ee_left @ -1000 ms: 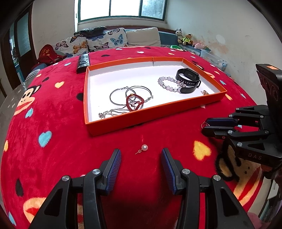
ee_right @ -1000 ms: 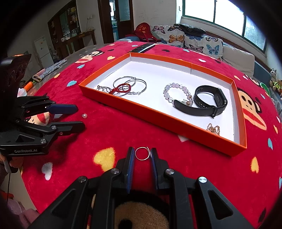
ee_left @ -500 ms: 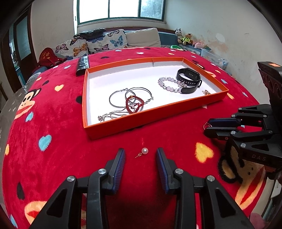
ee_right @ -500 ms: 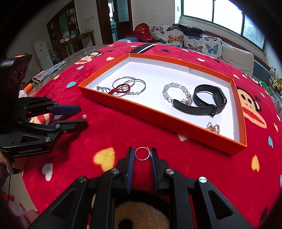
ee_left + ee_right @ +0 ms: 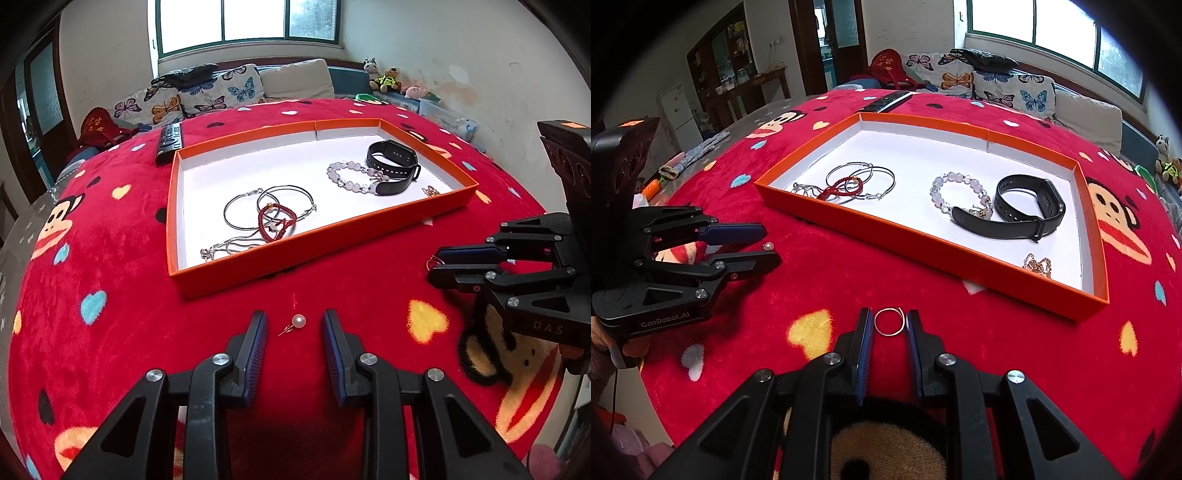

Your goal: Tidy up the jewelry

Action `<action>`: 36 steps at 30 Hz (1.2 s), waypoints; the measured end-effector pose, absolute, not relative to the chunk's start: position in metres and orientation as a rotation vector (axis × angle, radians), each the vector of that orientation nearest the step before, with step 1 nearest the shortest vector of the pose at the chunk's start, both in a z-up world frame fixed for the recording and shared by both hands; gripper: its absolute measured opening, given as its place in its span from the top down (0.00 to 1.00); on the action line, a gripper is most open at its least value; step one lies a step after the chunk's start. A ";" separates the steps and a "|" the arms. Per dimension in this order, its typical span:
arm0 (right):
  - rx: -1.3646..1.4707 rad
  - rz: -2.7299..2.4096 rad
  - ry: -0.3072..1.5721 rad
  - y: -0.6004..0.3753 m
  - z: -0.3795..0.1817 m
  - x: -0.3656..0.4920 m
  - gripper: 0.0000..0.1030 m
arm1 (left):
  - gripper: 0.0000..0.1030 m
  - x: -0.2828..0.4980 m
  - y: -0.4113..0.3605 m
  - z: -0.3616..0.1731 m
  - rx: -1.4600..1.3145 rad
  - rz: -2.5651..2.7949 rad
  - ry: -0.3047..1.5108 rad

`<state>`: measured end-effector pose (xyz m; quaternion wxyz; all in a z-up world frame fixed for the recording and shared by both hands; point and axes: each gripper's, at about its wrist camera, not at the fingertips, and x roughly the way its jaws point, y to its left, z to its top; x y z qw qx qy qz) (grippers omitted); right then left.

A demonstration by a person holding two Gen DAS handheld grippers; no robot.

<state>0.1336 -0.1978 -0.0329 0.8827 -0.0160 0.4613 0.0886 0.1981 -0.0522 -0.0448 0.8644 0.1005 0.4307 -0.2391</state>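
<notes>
A pearl stud earring (image 5: 297,322) lies on the red blanket between the fingers of my open left gripper (image 5: 295,325), untouched; it also shows in the right wrist view (image 5: 769,245). My right gripper (image 5: 889,322) is shut on a thin silver ring (image 5: 888,321), just above the blanket in front of the orange tray (image 5: 923,240). The tray (image 5: 310,254) holds silver hoops (image 5: 258,206), a red cord bracelet (image 5: 277,221), a bead bracelet (image 5: 351,177), a black watch band (image 5: 393,166) and a small gold piece (image 5: 1038,265).
A black remote (image 5: 169,142) lies behind the tray. A sofa with butterfly cushions (image 5: 207,96) stands beyond the table. The right gripper's body (image 5: 517,273) is to the right of the pearl earring.
My left gripper has narrowed around the pearl earring and moved closer to it. The right gripper still holds the ring in place.
</notes>
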 end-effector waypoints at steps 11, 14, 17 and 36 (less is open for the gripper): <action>-0.033 0.186 0.960 -0.197 -0.033 0.133 0.80 | 0.69 0.197 -0.055 -0.045 0.225 -0.493 0.902; -0.031 0.185 0.960 -0.198 -0.033 0.133 0.80 | 0.69 0.197 -0.056 -0.045 0.226 -0.494 0.902; -0.033 0.185 0.960 -0.198 -0.033 0.133 0.80 | 0.69 0.196 -0.056 -0.046 0.226 -0.498 0.901; -0.034 0.188 0.960 -0.198 -0.033 0.131 0.80 | 0.68 0.201 -0.051 -0.046 0.202 -0.554 0.902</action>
